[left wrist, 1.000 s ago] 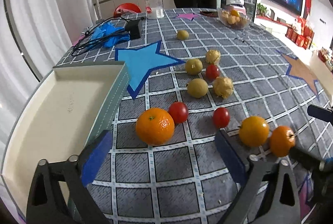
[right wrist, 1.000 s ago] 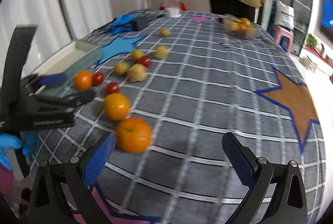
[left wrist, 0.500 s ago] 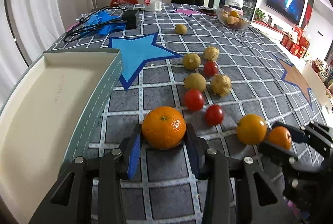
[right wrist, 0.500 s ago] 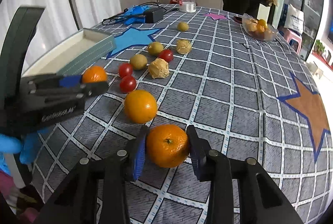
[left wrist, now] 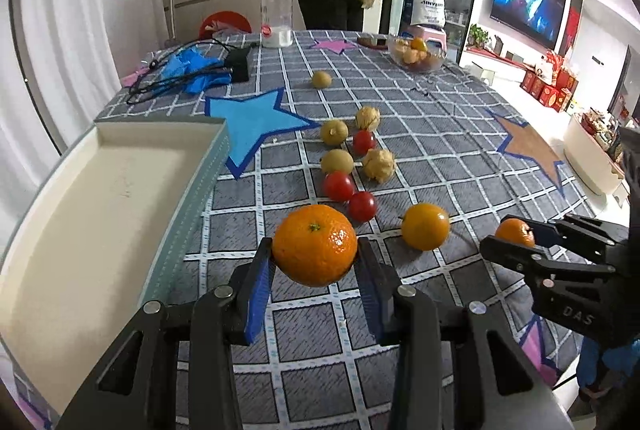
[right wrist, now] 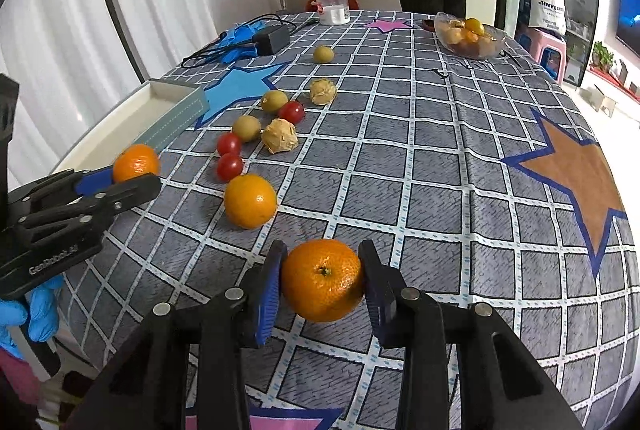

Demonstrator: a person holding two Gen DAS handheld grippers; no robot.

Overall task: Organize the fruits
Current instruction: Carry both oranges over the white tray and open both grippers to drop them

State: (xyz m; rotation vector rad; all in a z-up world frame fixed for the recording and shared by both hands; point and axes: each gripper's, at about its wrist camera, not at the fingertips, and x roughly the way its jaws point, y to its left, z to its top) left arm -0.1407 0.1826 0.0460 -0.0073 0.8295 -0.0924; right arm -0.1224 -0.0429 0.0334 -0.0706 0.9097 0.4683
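Both grippers' fingers clamp an orange each: left gripper [left wrist: 316, 266] with its orange [left wrist: 315, 245] beside the tray [left wrist: 100, 214] at the counter's left edge, right gripper [right wrist: 322, 286] with its orange [right wrist: 322, 280] near the front edge; next, carry both into the tray

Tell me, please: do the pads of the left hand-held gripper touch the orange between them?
Touching. The left wrist view shows both blue pads of the left hand-held gripper pressed against the sides of the orange, with no gap on either side.
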